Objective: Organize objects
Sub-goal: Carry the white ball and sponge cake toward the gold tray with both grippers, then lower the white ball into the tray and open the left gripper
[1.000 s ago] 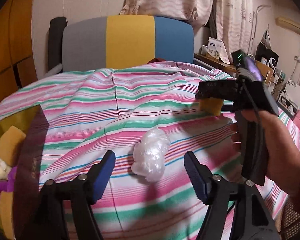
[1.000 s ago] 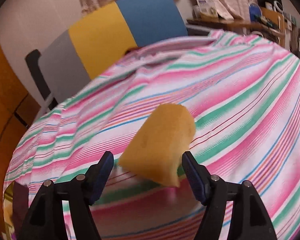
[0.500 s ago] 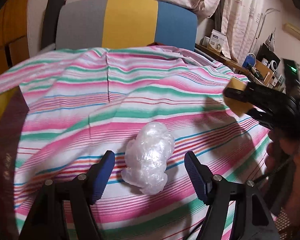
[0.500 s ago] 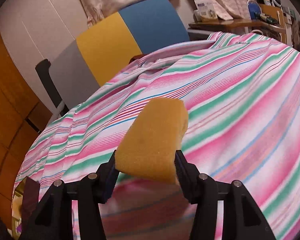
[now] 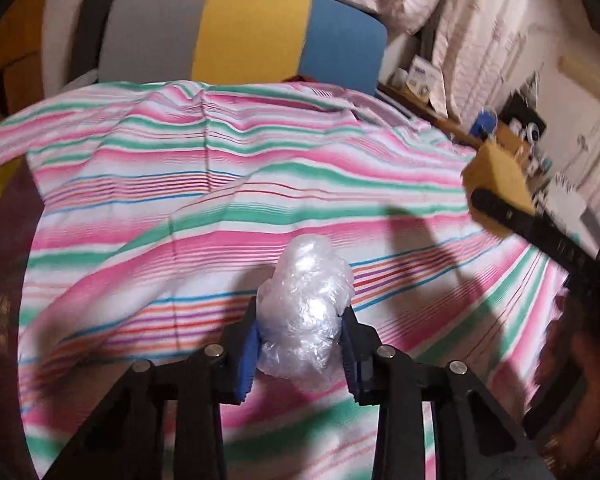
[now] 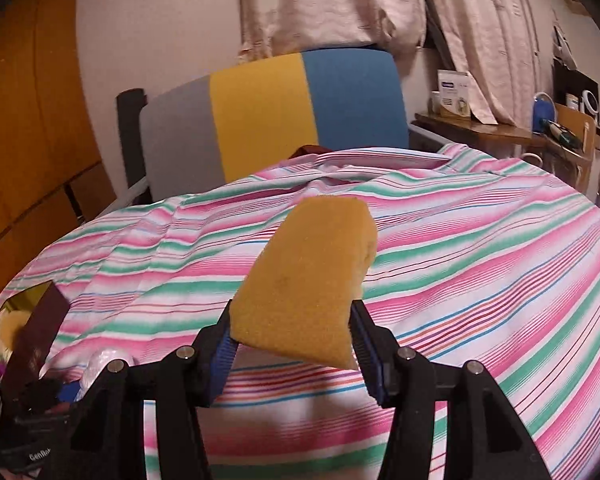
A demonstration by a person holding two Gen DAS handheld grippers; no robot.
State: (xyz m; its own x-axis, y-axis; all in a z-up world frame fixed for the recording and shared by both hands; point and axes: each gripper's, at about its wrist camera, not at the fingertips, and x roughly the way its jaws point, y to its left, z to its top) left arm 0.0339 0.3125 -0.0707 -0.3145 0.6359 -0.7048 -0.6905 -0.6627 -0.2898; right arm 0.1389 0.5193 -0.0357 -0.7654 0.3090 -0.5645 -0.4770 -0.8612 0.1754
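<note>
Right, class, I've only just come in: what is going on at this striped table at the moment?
A person is tidying with a handheld gripper in each hand. The left gripper is shut on a crumpled plastic bag, at the striped cloth. The right gripper is shut on a yellow sponge, held above the cloth. A box at the table's left edge holds other items.

Left wrist view: looks forward along the left gripper (image 5: 300, 344), low and close over the pink, green and white striped cloth (image 5: 148, 216), toward the grey, yellow and blue chair back (image 5: 244, 32).

Right wrist view: looks along the right gripper (image 6: 296, 344), higher above the cloth (image 6: 480, 248), toward the same chair back (image 6: 268, 116).

Shared: cloth, chair back, cluttered wooden shelf (image 6: 480, 128) at right (image 5: 440, 112). The left view also catches the right gripper (image 5: 500, 200) at its right edge.
</note>
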